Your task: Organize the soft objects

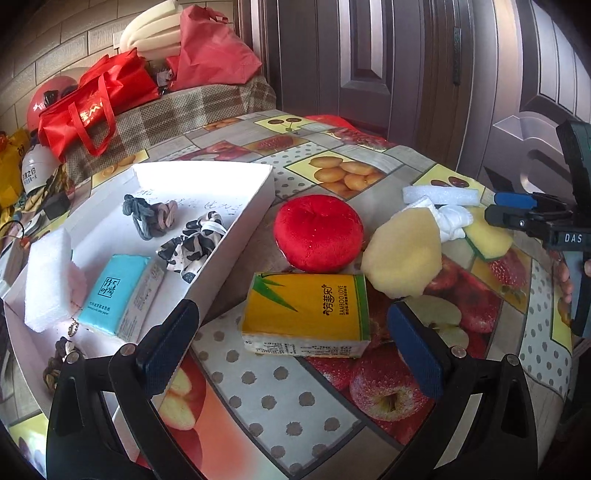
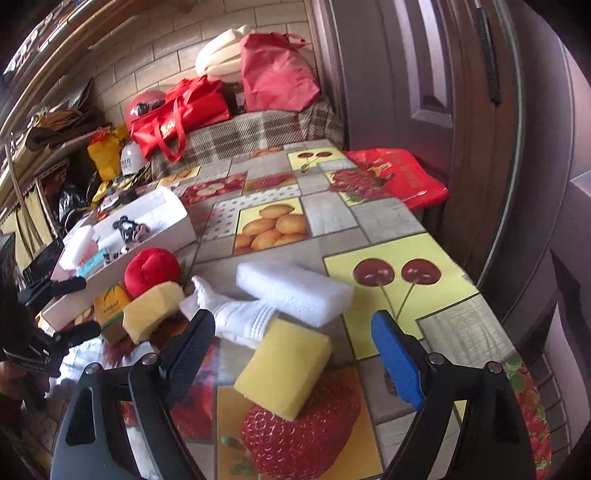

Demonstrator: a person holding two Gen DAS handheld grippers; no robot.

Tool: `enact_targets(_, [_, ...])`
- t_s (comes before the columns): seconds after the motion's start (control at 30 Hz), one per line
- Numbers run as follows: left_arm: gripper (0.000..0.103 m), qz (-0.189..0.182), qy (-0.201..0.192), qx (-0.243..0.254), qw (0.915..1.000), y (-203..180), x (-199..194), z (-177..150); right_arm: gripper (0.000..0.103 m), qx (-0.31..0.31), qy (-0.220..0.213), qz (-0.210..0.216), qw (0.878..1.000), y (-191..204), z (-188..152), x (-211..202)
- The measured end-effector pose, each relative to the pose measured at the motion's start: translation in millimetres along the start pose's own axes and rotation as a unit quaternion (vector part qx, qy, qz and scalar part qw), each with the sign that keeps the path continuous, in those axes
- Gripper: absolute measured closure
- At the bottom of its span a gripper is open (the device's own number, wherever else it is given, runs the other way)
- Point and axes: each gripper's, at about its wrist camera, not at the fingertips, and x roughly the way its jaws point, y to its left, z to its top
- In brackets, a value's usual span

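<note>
A lived-in room of a home, used for eating and for storage.

A table (image 2: pixel 388 221) wears a fruit-printed oilcloth, beside a panelled wooden door (image 1: pixel 369 55) and a brick-patterned wall (image 2: pixel 155 55). Behind it a checked sofa (image 1: pixel 177 118) is piled with red shopping bags (image 1: pixel 92 110), a red helmet (image 1: pixel 48 99) and rolled foam (image 1: pixel 151 33); cluttered shelves (image 2: pixel 40 147) stand at the side.
</note>
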Motion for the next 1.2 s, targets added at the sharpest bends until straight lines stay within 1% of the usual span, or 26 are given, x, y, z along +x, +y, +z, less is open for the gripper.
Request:
enact_targets(0.13, [0.001,-0.006,0.021,-0.011,0.9997,3,8,1,0.016,-0.031,0.045,-0.011,0.998,12,-4,16])
enact_targets(0.3, [0.001,-0.006,0.044,-0.005,0.9990,-3,23,7,0.016,-0.035,0.084,-0.020,0.996,10,-8,31])
enact_targets(0.37, [0.001,-0.004,0.059,-0.006,0.9982,-4,31,9,0.016,-0.039,0.086,-0.023,0.995,11,-9,32])
enact_targets(0.43, [0.001,0.007,0.068,-0.001,0.9976,-6,35,9,0.017,-0.042,0.088,-0.024,0.995,11,-9,32])
enact_targets(0.47, [0.001,0.010,0.071,0.004,0.9974,-8,36,9,0.020,-0.042,0.087,-0.025,0.995,11,-9,31])
enact_targets(0.5, [0.006,0.014,0.071,0.007,0.9974,-9,36,8,0.038,-0.043,0.085,-0.028,0.995,11,-9,30])
enact_targets(0.53, [0.011,0.020,0.067,0.009,0.9975,-10,34,8,0.049,-0.048,0.081,-0.032,0.995,11,-9,28])
enact_targets(0.57, [0.030,0.015,0.063,0.011,0.9979,-10,33,7,0.057,-0.051,0.078,-0.033,0.995,11,-9,26])
enact_targets(0.6, [0.029,0.010,0.063,0.011,0.9979,-10,32,7,0.059,-0.052,0.077,-0.031,0.995,11,-11,24])
enact_targets(0.67, [0.030,-0.002,0.052,0.010,0.9986,-8,26,6,0.061,-0.048,0.070,-0.030,0.996,8,-14,19])
enact_targets(0.73, [0.030,0.000,0.033,0.014,0.9993,-10,18,4,0.062,-0.039,0.061,-0.034,0.997,4,-18,13])
enact_targets(0.8, [0.030,-0.003,0.002,0.022,0.9997,-15,5,3,0.062,-0.023,0.045,-0.041,0.998,-2,-20,3])
enact_targets(0.83, [0.030,-0.001,-0.018,0.027,0.9995,-17,-3,2,0.062,-0.013,0.029,-0.044,0.998,-5,-20,-4])
enact_targets(0.9, [0.030,-0.002,-0.061,0.034,0.9976,-19,-19,0,0.062,0.005,-0.017,-0.043,0.999,-7,-19,-22])
enact_targets(0.97, [0.029,0.001,-0.101,0.041,0.9940,-22,-34,-3,0.062,0.018,-0.073,-0.033,0.997,-5,-14,-40])
enact_targets(1.03, [0.029,0.004,-0.138,0.048,0.9892,-25,-48,-7,0.062,0.021,-0.138,-0.029,0.990,1,-9,-57])
enact_targets(1.1, [0.029,0.009,-0.172,0.051,0.9838,-26,-60,-10,0.061,0.016,-0.194,-0.035,0.980,10,-4,-67])
enact_targets(1.17, [0.029,0.013,-0.194,0.048,0.9798,-24,-68,-12,0.061,0.011,-0.225,-0.049,0.973,18,-2,-67])
enact_targets(1.2, [0.029,0.013,-0.199,0.045,0.9788,-22,-71,-13,0.061,0.008,-0.230,-0.054,0.972,22,-2,-63])
